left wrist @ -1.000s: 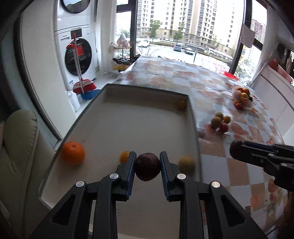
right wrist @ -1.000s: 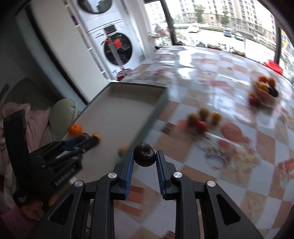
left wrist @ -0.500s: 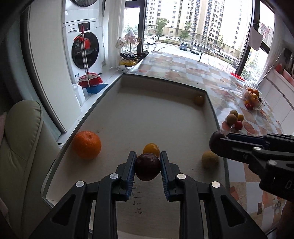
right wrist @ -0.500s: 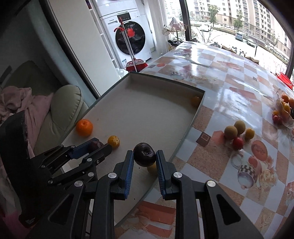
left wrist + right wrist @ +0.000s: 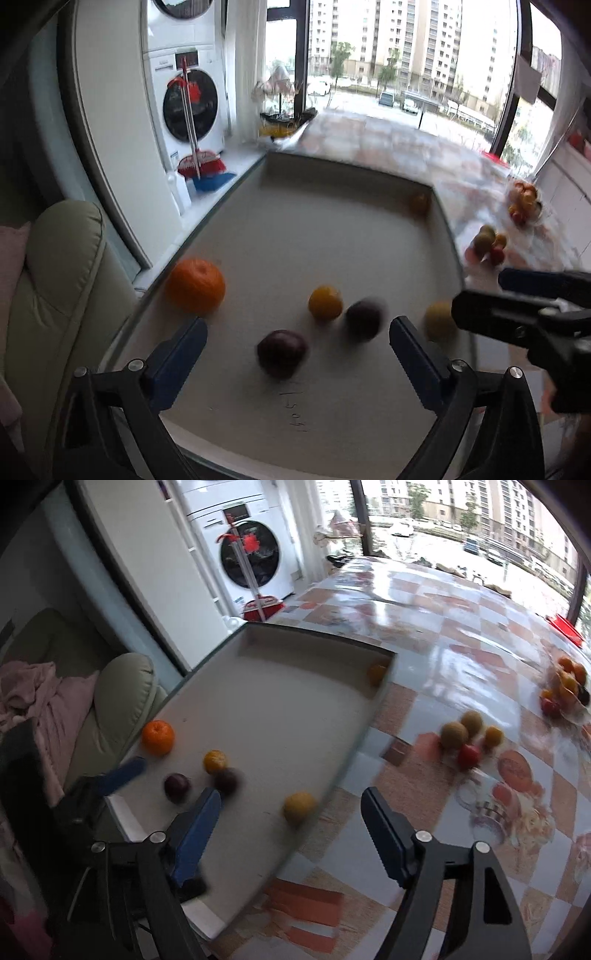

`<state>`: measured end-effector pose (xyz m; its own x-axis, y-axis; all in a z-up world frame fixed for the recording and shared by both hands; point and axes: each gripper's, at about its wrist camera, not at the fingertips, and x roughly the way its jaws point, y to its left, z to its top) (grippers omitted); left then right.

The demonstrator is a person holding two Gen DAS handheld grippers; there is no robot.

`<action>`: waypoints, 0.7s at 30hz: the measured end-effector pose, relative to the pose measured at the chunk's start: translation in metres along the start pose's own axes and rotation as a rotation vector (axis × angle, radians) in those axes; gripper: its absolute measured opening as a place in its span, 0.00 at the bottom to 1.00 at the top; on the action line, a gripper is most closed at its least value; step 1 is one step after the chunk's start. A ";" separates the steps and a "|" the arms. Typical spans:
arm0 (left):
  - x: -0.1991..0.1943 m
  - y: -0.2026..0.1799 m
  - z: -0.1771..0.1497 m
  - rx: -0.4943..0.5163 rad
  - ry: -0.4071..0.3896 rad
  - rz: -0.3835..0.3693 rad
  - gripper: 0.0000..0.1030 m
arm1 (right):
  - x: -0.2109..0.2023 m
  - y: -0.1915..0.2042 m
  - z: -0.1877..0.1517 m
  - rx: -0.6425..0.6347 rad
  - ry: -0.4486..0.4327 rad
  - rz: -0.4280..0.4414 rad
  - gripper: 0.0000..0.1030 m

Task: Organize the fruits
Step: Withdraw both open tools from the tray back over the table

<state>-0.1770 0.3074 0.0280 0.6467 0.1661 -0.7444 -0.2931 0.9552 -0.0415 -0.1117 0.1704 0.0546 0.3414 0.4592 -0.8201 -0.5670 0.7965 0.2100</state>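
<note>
Both the left gripper (image 5: 295, 343) and right gripper (image 5: 291, 808) are spread wide, released. Six fruits lie in the tray (image 5: 332, 236); two dark plums (image 5: 282, 352) sit near its centre. Four loose fruits (image 5: 469, 734) at 2 o'clock remain on the table (image 5: 461, 635).

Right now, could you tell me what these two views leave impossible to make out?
- Left wrist view: the second dark fruit is motion-smeared; rolling or resting, unclear.
- Left wrist view: the fruit bowl is blurred; contents uncountable.
- Right wrist view: the left gripper body runs off the frame edge.
- Both views: the tray near corner sits behind the fingers.
</note>
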 end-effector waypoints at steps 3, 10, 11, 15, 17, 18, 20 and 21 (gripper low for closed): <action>-0.007 -0.009 0.005 0.009 0.010 -0.031 0.97 | -0.008 -0.025 -0.007 0.073 -0.004 -0.034 0.87; -0.037 -0.068 0.014 0.113 -0.033 -0.145 0.97 | -0.038 -0.122 -0.044 0.311 -0.041 -0.227 1.00; -0.042 -0.083 0.014 0.140 -0.039 -0.170 0.97 | -0.042 -0.137 -0.051 0.338 -0.045 -0.263 1.00; -0.044 -0.135 0.007 0.221 -0.032 -0.219 0.97 | -0.049 -0.196 -0.075 0.421 -0.012 -0.457 1.00; -0.033 -0.162 -0.001 0.253 -0.021 -0.208 0.97 | -0.050 -0.219 -0.085 0.447 0.008 -0.512 1.00; -0.026 -0.173 -0.006 0.266 -0.014 -0.200 0.97 | -0.053 -0.224 -0.087 0.441 -0.024 -0.529 1.00; -0.009 -0.188 -0.013 0.282 0.015 -0.176 0.97 | -0.056 -0.234 -0.086 0.440 -0.040 -0.537 1.00; -0.001 -0.195 -0.016 0.283 0.031 -0.163 0.97 | -0.057 -0.239 -0.085 0.442 -0.055 -0.543 1.00</action>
<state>-0.1315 0.1168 0.0257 0.6462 0.0017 -0.7631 0.0227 0.9995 0.0214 -0.0590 -0.0797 0.0059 0.5341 -0.0391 -0.8445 0.0486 0.9987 -0.0154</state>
